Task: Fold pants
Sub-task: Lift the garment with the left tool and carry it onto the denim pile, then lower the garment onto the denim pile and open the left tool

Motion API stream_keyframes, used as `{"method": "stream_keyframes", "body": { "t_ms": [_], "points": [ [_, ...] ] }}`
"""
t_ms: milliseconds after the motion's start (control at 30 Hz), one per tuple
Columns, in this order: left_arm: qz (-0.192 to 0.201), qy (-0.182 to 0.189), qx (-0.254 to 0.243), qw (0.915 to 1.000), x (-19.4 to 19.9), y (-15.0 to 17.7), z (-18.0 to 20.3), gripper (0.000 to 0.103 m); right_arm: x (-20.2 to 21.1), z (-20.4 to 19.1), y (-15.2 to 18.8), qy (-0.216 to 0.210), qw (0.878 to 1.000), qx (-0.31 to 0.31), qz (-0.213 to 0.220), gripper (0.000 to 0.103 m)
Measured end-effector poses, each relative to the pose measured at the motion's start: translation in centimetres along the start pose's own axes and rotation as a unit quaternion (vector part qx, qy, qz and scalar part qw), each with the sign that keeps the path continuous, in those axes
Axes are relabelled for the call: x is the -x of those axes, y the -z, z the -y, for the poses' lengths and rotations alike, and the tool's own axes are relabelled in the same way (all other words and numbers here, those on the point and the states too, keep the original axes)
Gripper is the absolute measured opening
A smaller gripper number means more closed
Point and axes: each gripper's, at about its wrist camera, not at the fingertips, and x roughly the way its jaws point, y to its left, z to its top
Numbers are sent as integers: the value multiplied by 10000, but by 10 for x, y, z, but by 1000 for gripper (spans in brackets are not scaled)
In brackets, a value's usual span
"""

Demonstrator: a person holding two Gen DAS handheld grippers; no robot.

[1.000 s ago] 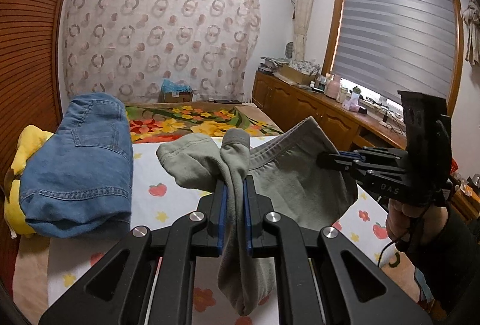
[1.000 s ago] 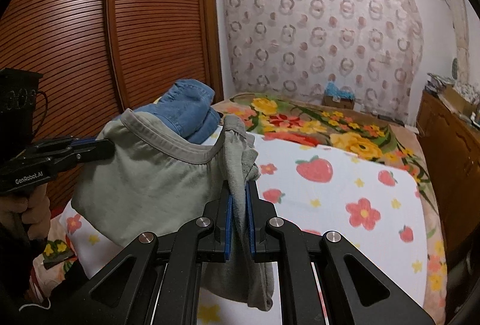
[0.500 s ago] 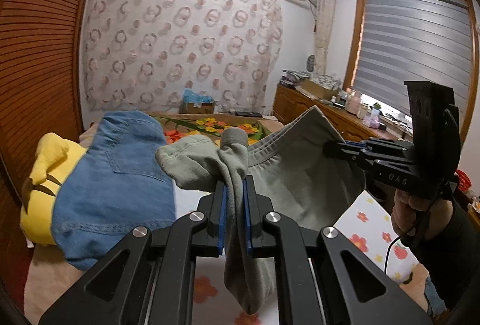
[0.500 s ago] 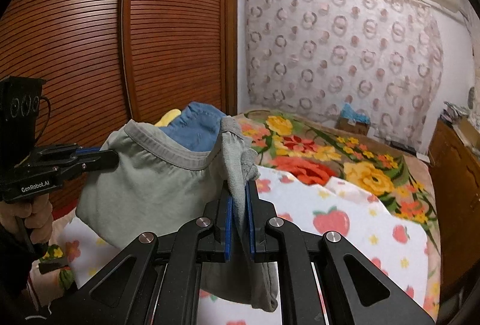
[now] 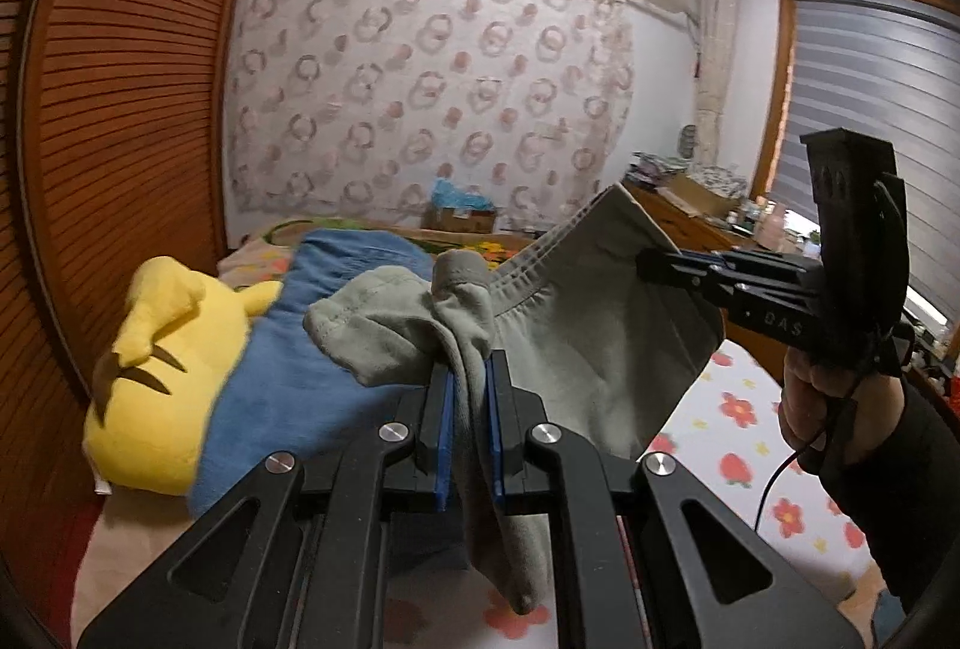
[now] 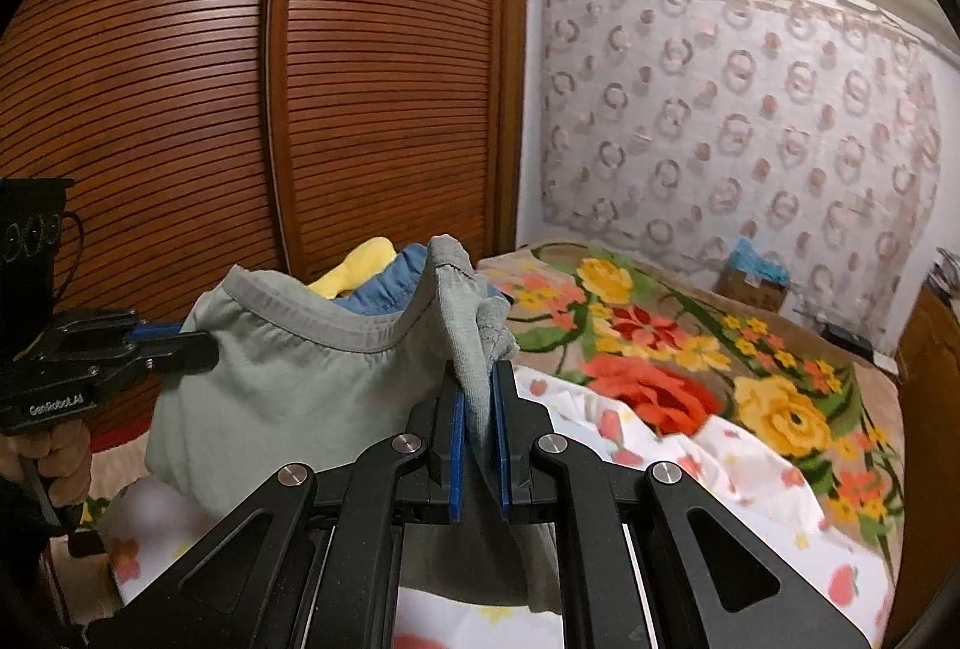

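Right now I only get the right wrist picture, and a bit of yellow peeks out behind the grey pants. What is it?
Observer: A yellow plush toy. The blue jeans lie partly over it.
Operator: Is there a window in this room? I see none.
Observer: Yes, a window with a grey blind, on the side beyond the right gripper.
Operator: Does the left tool really pinch the cloth?
Observer: Yes. The left gripper has its jaws shut on a bunched fold of the grey pants, and a tail of cloth hangs below them.
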Motion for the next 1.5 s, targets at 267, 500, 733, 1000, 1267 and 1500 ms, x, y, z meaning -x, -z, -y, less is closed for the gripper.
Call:
{"method": "stream_keyframes", "body": {
  "t_ms": [267,500,733,1000,1267,1500],
  "points": [
    [58,-343,334,9988,-12,7,-32,11,-57,11,-14,-149,9996,242,-77,8],
    [260,-700,424,9963,-22,13,-40,11,-96,12,-32,-261,9968,720,-208,8],
    [441,-857,696,9929,-23,22,-45,11,-131,24,-54,-471,9961,661,-360,8],
    [516,-1023,868,9896,-22,29,-42,11,-161,9,-67,-606,9928,956,-397,8],
    [388,-1072,1009,9883,-25,34,-52,11,-184,11,-65,-629,9927,801,-642,8],
    [274,-1180,958,9880,-26,34,-49,11,-182,25,-71,-685,9947,341,-681,24]
  ]
}}
